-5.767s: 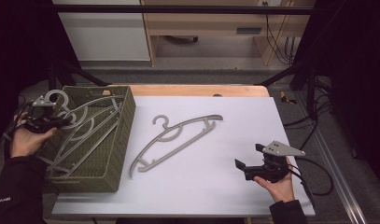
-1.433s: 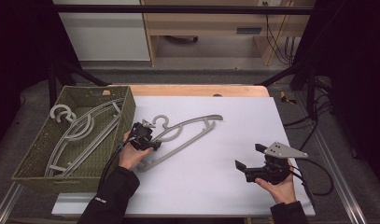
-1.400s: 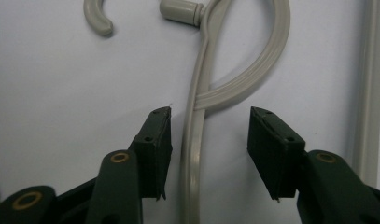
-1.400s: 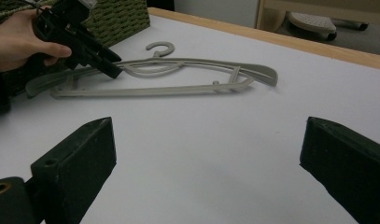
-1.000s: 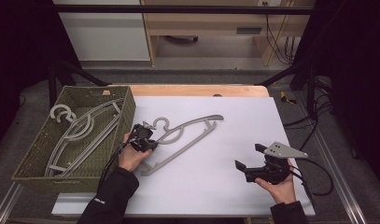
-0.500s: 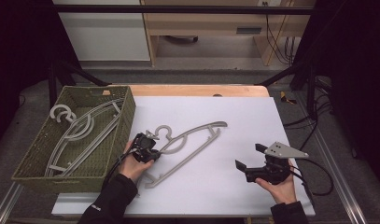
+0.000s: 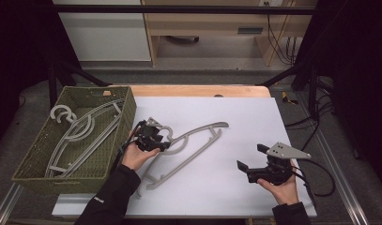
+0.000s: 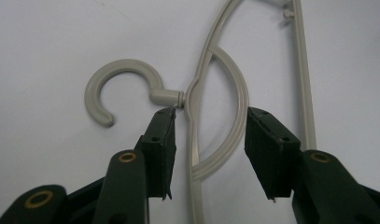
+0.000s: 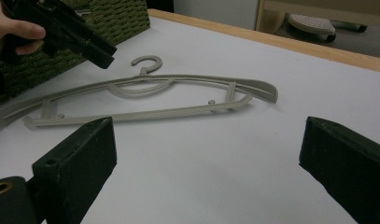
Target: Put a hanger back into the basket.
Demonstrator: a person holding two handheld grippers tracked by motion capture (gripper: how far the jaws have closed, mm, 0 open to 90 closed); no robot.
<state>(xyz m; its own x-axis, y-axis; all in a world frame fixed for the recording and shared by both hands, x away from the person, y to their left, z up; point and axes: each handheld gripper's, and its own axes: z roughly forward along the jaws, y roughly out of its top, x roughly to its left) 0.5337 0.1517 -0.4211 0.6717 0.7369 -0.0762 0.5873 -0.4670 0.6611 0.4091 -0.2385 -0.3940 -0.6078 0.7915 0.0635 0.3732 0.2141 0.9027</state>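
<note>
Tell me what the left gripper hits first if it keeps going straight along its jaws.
Likely the grey hanger: the left gripper is open, jaws straddling the neck and inner arc just below the hook. Contact not clear.

Hanger [image 7: 188, 145] flat on table [image 7: 254, 117] mid-left, basket [image 7: 34, 159] w/ more hangers [image 7: 80, 131] at left edge, left gripper [image 7: 153, 139] over hanger's hook end, right gripper [image 7: 248, 158] near front-right, well apart.

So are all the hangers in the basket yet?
Not yet. Hangers already lie in the green basket. One grey hanger is on the white table, and the left gripper is open around its neck beside the hook, not yet lifting. The right gripper waits open, holding nothing.
</note>
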